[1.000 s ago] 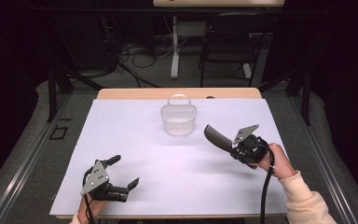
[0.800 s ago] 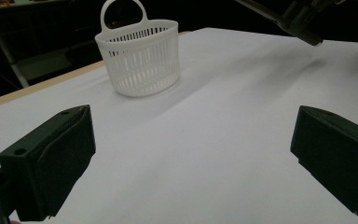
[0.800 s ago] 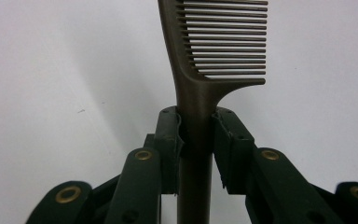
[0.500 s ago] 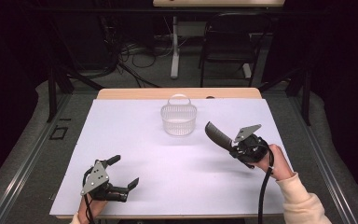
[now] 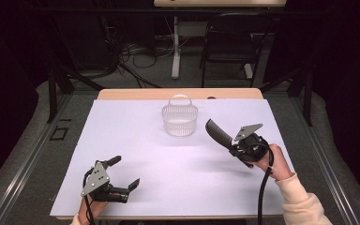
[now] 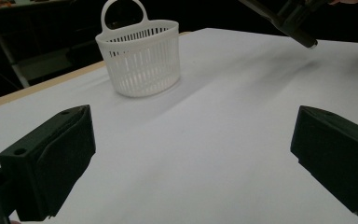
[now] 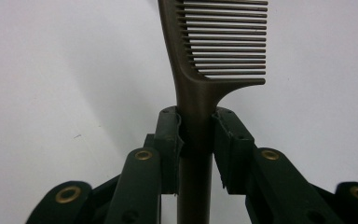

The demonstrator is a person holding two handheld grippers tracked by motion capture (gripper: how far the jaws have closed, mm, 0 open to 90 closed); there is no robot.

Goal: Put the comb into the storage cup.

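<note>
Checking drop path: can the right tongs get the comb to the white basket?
Probably yes: the right tongs grip the dark plastic comb, and only bare white tabletop lies between it and the white slatted plastic basket.

Bright overhead light, dark surroundings, soft shadows

Dark rm, chair point(image 5: 228, 42), floor cables point(image 5: 136, 51)

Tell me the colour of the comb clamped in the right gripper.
Dark brown wide-toothed comb, clearest in the right gripper view.
</note>
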